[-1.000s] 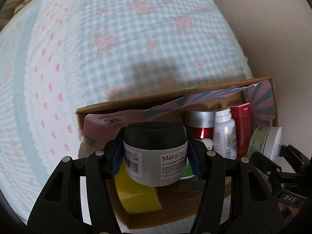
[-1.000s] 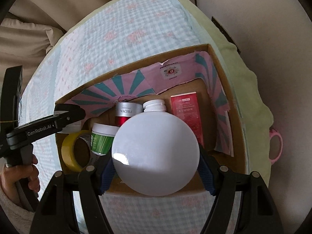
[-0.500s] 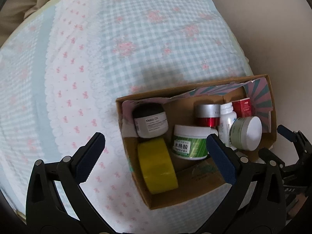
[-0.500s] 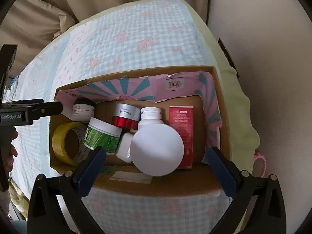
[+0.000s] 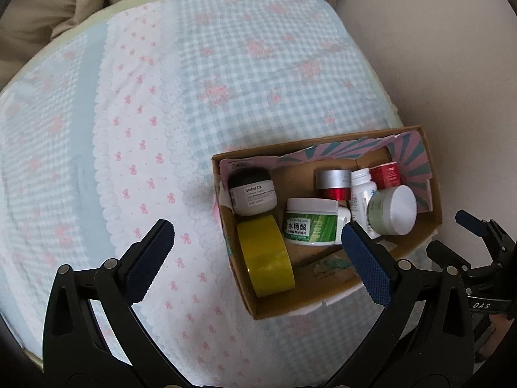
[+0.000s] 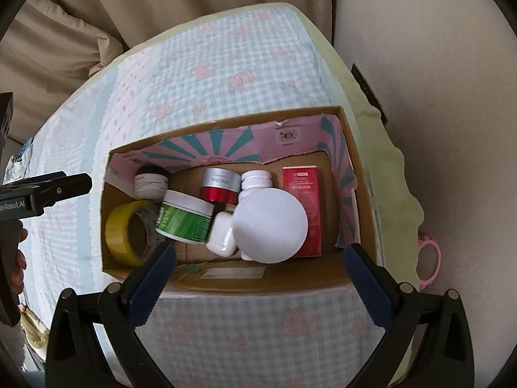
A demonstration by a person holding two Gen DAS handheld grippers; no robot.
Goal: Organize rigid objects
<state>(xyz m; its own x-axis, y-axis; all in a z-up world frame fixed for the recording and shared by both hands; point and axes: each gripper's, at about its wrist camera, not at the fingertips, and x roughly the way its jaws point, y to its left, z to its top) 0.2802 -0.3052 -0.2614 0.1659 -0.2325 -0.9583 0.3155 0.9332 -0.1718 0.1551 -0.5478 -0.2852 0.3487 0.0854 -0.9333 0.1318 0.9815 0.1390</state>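
Note:
A cardboard box (image 5: 323, 302) (image 6: 258, 279) sits on the checked bedspread. Inside are a grey Metal DX jar (image 5: 252, 191) (image 6: 151, 183), a yellow tape roll (image 5: 265, 256) (image 6: 124, 232), a green-label jar (image 5: 311, 226) (image 6: 184, 218), a silver-red jar (image 5: 333, 183) (image 6: 220, 185), a white bottle (image 5: 362, 190) (image 6: 256, 178), a red carton (image 5: 386, 174) (image 6: 303, 207), a white-lidded jar (image 5: 392, 210) (image 6: 269, 225) and a small white case (image 6: 221, 238). My left gripper (image 5: 258, 249) is open and empty, left of and above the box. My right gripper (image 6: 260, 278) is open and empty above the box's near wall.
The bed (image 5: 194, 80) is covered with a blue checked, pink-flowered spread. A beige wall (image 6: 436, 80) runs along the right. A pink ring (image 6: 428, 263) lies at the bed's right edge. Pillows (image 6: 48, 48) lie at the far left.
Both grippers opened and let go of their jars: the Metal DX jar and the white-lidded jar now rest in the box. Both grippers have pulled back and up.

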